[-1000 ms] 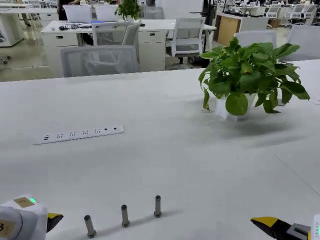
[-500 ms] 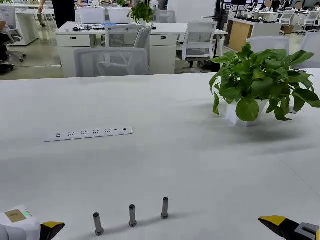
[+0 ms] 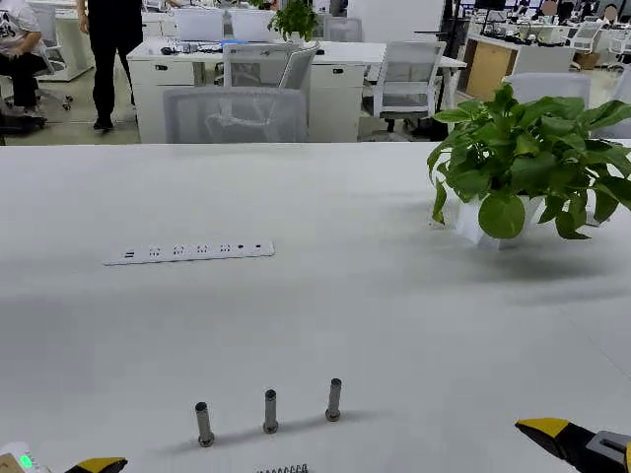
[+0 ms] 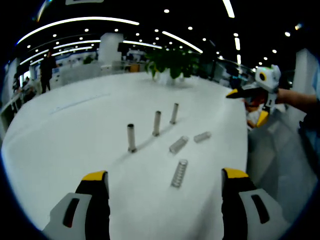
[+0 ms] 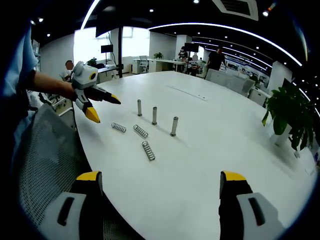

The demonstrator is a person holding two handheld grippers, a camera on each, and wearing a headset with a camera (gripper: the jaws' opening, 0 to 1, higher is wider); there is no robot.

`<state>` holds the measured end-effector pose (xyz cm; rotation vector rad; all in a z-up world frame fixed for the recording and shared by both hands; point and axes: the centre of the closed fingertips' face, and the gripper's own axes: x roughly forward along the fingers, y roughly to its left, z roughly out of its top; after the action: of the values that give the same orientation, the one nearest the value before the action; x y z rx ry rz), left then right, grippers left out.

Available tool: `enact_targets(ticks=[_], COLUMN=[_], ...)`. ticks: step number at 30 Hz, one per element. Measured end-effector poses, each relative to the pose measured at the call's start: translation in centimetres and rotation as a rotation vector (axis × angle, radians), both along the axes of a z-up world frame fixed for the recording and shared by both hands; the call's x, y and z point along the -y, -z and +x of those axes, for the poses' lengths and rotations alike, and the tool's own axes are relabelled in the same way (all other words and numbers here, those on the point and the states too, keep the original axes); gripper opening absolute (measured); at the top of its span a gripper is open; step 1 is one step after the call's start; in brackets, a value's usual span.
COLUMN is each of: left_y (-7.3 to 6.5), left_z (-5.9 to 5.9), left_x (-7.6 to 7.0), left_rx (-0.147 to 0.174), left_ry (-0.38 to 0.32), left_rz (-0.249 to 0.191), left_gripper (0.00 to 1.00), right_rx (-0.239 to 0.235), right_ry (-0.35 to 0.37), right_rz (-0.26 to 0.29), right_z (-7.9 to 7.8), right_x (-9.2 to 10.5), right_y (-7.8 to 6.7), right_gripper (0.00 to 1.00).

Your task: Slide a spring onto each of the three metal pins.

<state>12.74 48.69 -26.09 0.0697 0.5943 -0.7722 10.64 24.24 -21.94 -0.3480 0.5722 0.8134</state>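
Three bare metal pins (image 3: 270, 411) stand upright in a row on the white table (image 3: 325, 315). In the left gripper view the pins (image 4: 157, 123) stand ahead, with three loose springs (image 4: 178, 173) lying flat beside them. From the right gripper view the springs (image 5: 140, 131) lie in front of the pins (image 5: 154, 115). My left gripper (image 4: 165, 175) is open and holds nothing, well short of the springs. My right gripper (image 5: 161, 176) is also open with nothing in it, off to the right of the pins. Only their yellow tips reach the head view, the left gripper (image 3: 94, 464) and the right gripper (image 3: 557, 439).
A white power strip (image 3: 189, 252) lies on the table beyond the pins. A potted plant (image 3: 527, 163) stands at the back right. Office chairs and desks sit behind the table's far edge. A mesh chair (image 5: 45, 155) is near the front edge.
The head camera has shifted, so the whole scene slid right. My left gripper has sunk to the bottom left corner. A spring now peeks in at the bottom edge.
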Motion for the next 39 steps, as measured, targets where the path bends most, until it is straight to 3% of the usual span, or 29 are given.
enact_targets(ticks=[6, 13, 15, 17, 20, 26, 30, 39], left_y=[0.2, 0.7, 1.1, 1.2, 1.4, 2.5, 3.1, 3.6], left_z=[-0.5, -0.7, -0.8, -0.7, -0.8, -0.7, -0.7, -0.4], left_x=[0.3, 0.4, 0.4, 0.5, 0.9, 1.7, 2.1, 2.3], left_rx=[0.007, 0.019, 0.005, 0.021, 0.016, 0.015, 0.022, -0.004], left_ry=[0.001, 0.019, 0.019, 0.029, 0.053, 0.116, 0.163, 0.179], left_rz=[-0.016, 0.002, 0.014, 0.026, 0.05, 0.13, 0.189, 0.222], left_gripper=[0.89, 0.77, 0.71, 0.65, 0.49, 0.33, 0.26, 0.16], right_rx=[-0.007, -0.018, -0.02, -0.022, -0.024, -0.03, -0.033, -0.031], right_ry=[-0.001, -0.005, -0.004, -0.003, -0.004, -0.002, 0.005, 0.017], right_rz=[-0.009, -0.017, -0.015, -0.009, -0.011, -0.011, -0.009, -0.006], right_z=[-0.2, -0.5, -0.6, -0.6, -0.6, -0.9, -1.0, -1.0], right_x=[0.2, 0.2, 0.2, 0.1, 0.1, 0.1, 0.3, 0.6], right_y=[0.2, 0.7, 0.7, 0.7, 0.7, 0.8, 0.9, 0.8], right_gripper=[0.99, 0.99, 0.98, 0.98, 0.98, 0.97, 0.97, 0.97])
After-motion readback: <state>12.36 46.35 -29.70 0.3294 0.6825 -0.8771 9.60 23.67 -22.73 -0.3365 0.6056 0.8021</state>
